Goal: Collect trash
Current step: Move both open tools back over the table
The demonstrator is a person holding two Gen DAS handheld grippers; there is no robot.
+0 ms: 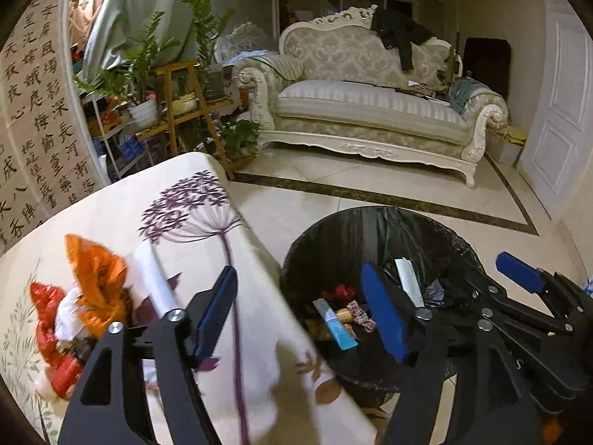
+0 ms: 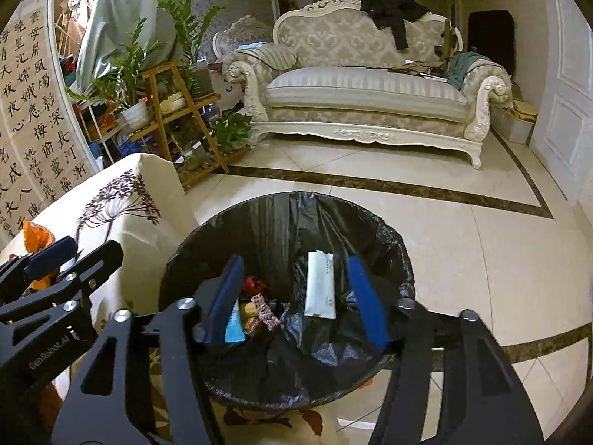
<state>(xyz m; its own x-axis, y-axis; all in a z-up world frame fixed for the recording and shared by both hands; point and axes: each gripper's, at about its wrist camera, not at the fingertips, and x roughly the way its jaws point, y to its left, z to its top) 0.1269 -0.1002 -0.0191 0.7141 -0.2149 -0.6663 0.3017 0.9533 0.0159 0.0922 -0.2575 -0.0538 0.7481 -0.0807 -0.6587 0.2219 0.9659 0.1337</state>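
**Black-lined bin fills up; wrappers wait on surface**

Black plastic liner drapes the round trash bin (image 2: pixel 285 296), which stands on the tiled floor (image 2: pixel 463 241) just beside the floral-cloth surface (image 1: pixel 185 230). Right tongs (image 2: pixel 296 300) hang directly over the bin mouth, spread wide w/ nothing between the blue pads. Left tongs (image 1: pixel 300 315) also stand wide and empty, one finger over the cloth edge, the other over the bin rim.

Inside the bin: a white flat packet (image 2: pixel 320 285) leaning on the liner wall, a light-blue tube or box (image 2: pixel 234 324), a checked fabric scrap (image 2: pixel 265 311), something red (image 2: pixel 252 282) and a brownish item, too small to ID. Bin is far from full.

Remaining trash sits on the surface, left of the left tongs: crumpled orange wrapper (image 1: pixel 98 278), red wrapper (image 1: pixel 52 330) and a white paper roll (image 1: pixel 153 278), bunched together. Task looks partly done.

Risks, as judged: thin crumpled wrappers may slip from smooth pads or snag the loose cloth, dragging it toward the edge. Both tools are crowded near the rim, so a swing back could knock them together or tip the bin. Liner slack at the rim could catch a finger and pull free.
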